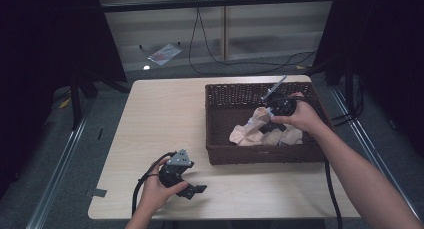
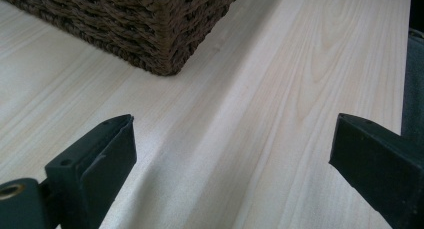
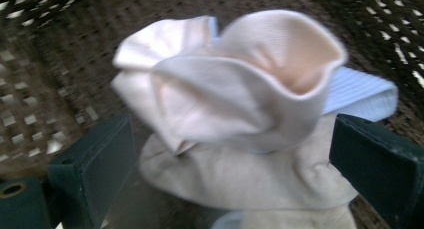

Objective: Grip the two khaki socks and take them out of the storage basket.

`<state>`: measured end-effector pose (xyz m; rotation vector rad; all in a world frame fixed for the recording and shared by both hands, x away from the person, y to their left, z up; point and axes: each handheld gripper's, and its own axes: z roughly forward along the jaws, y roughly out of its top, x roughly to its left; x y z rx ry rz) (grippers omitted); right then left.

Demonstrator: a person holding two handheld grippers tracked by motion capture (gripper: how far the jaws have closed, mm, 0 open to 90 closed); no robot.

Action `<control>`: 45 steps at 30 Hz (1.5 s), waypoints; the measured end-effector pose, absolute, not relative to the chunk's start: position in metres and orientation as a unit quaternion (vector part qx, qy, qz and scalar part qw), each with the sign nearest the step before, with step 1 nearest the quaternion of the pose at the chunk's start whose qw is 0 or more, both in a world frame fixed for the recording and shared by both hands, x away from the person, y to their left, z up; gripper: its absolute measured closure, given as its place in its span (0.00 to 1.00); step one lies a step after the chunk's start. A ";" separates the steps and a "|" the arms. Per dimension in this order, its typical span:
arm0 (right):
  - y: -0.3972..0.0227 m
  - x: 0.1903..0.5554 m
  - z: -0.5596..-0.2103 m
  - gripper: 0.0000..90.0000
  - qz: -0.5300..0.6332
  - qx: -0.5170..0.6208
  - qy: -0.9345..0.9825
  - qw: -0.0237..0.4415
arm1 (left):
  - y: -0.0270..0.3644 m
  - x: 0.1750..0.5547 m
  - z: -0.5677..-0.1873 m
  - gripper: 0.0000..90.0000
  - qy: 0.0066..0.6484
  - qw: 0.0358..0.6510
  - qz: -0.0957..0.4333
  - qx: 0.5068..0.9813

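Observation:
A dark wicker basket stands on the right half of the pale wooden table. Several beige socks lie bunched inside it. My right gripper is down in the basket, open, its jaws wide on either side of a crumpled beige sock without pressing it. A light blue sock pokes out behind that one. My left gripper rests open and empty near the table's front edge, left of the basket. In the left gripper view a basket corner lies ahead of the left gripper.
Bare tabletop stretches left of the basket. Black cables and a small packet lie on the floor beyond the table. Dark curtains hang at both sides. The right gripper's cable trails off the front edge.

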<state>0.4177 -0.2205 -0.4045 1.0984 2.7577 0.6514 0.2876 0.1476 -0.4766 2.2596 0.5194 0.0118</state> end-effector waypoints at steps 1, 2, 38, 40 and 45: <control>-0.223 0.423 -0.409 0.05 0.216 0.372 0.901 0.058 | 0.148 0.288 -0.477 0.05 0.207 0.402 0.004 0.892; -0.224 0.425 -0.410 0.05 0.221 0.376 0.898 0.060 | 0.148 0.288 -0.477 0.05 0.207 0.404 0.003 0.891; -0.228 0.409 -0.351 0.96 0.258 0.353 0.899 0.014 | 0.149 0.289 -0.474 0.06 0.211 0.408 0.007 0.888; -0.229 0.407 -0.342 0.96 0.264 0.347 0.900 0.014 | 0.149 0.289 -0.474 0.06 0.210 0.408 0.006 0.888; -0.234 0.399 -0.322 0.96 0.276 0.344 0.897 0.005 | 0.149 0.289 -0.474 0.06 0.210 0.409 0.005 0.888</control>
